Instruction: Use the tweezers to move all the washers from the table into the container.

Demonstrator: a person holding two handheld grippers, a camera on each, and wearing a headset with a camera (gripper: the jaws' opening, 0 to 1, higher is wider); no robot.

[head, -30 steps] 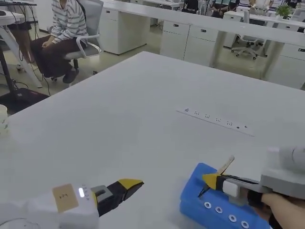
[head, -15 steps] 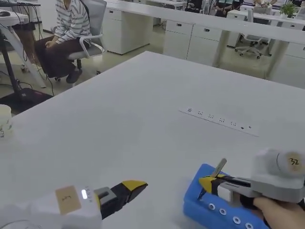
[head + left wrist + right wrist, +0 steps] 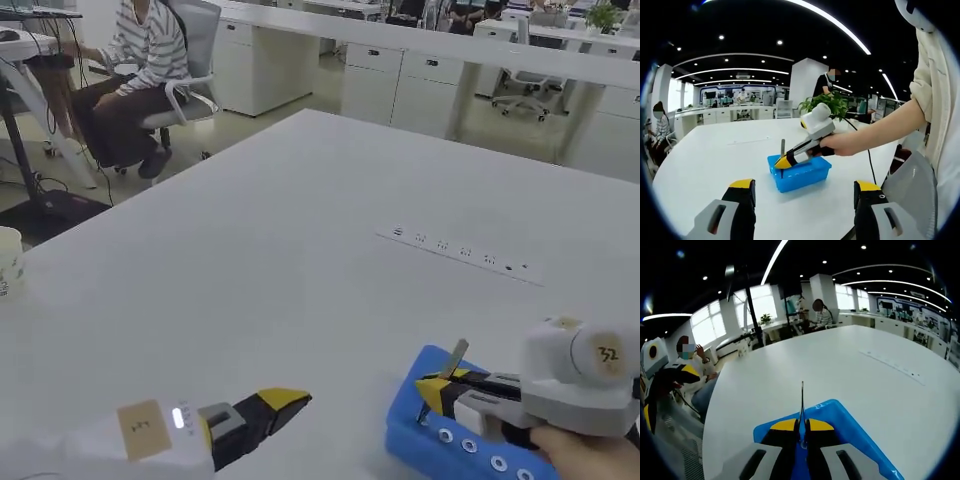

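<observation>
Right gripper [image 3: 801,426] clamps the tweezers [image 3: 801,402] above the blue container [image 3: 852,432]; left gripper [image 3: 805,186] gapes wide, holding nothing.

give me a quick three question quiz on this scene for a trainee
1. True or false: the left gripper holds the tweezers.
2. The washers seen in the head view lie: A between the left gripper's fingers, B in the blue container, C on the tweezers' tips.
3. Fill in: the right gripper is shut on the ____.
Key: 1 false; 2 B; 3 tweezers.
</observation>
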